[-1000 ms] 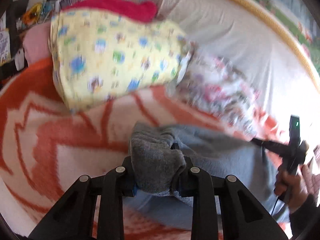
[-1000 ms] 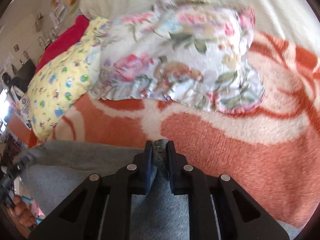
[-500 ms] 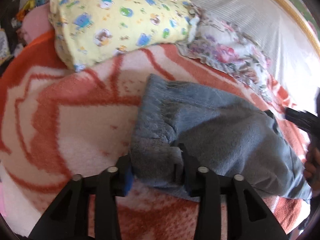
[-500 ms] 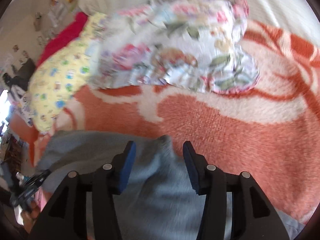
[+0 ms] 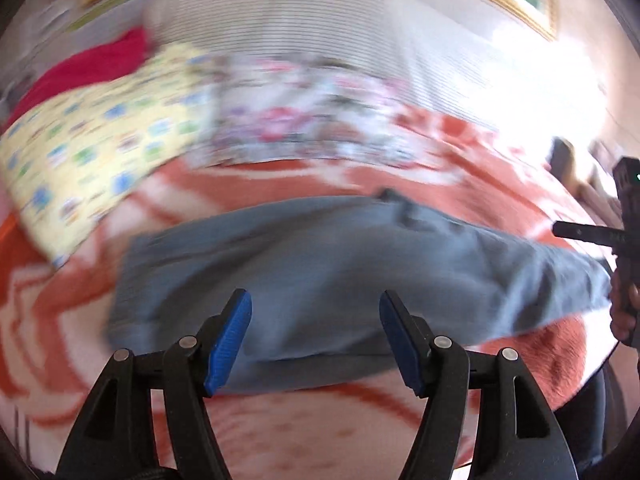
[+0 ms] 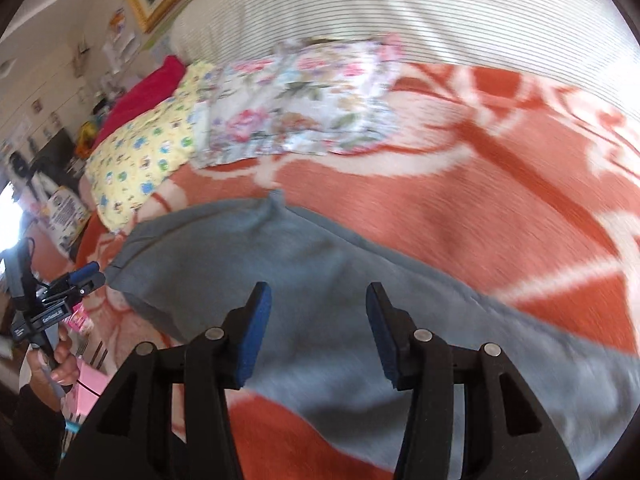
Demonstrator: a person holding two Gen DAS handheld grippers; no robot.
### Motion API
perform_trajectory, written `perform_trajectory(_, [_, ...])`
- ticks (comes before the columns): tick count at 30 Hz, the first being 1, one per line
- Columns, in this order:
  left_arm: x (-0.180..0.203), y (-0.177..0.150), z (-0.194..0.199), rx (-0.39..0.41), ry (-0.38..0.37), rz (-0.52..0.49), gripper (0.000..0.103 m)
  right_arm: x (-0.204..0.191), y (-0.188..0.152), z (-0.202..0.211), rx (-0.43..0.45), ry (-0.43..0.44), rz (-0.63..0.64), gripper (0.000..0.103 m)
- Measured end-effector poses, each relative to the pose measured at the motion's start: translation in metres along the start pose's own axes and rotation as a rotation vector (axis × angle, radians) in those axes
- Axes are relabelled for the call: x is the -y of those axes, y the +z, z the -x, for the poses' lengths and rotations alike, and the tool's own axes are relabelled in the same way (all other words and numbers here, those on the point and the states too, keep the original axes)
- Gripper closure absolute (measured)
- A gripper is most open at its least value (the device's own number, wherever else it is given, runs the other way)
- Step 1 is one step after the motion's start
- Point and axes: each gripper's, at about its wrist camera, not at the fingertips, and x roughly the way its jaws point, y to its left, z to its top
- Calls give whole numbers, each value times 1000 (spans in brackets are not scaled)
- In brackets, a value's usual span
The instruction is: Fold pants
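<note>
— Pants (image 5: 340, 264), grey ones, lie folded flat on the orange-and-white blanket (image 6: 460, 200) of the bed, below the yellow pillow (image 6: 140, 160) and the floral pillow (image 6: 304, 96).

— Are they gripped as they were a second ago?

— No. Both have let go. The left gripper (image 5: 316, 340) fingers are spreading wide, empty; the right gripper (image 6: 316, 332) stands parted, pulled back above the cloth.

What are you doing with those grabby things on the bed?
A person is folding grey pants on an orange-and-white blanket, holding a tool in each hand. Right now neither grips the cloth: the left tool is opening its jaws above the pants, and the right tool hangs open over them too. Two patterned pillows lie behind.
</note>
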Motion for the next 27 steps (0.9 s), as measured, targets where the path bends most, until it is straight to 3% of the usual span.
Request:
perform_trajectory(6, [82,22,-35,-47,-172,-131,36,65,-36,57,43,-120,-160,52])
perform_trajectory(17, [221,49,-80,-126,-391,-346,32,167,-104,154,137,-306,-441,52])
perform_trajectory(27, [324,60,-103,-187,-516,-490,31,216,-168,187,164,-346,-638,52])
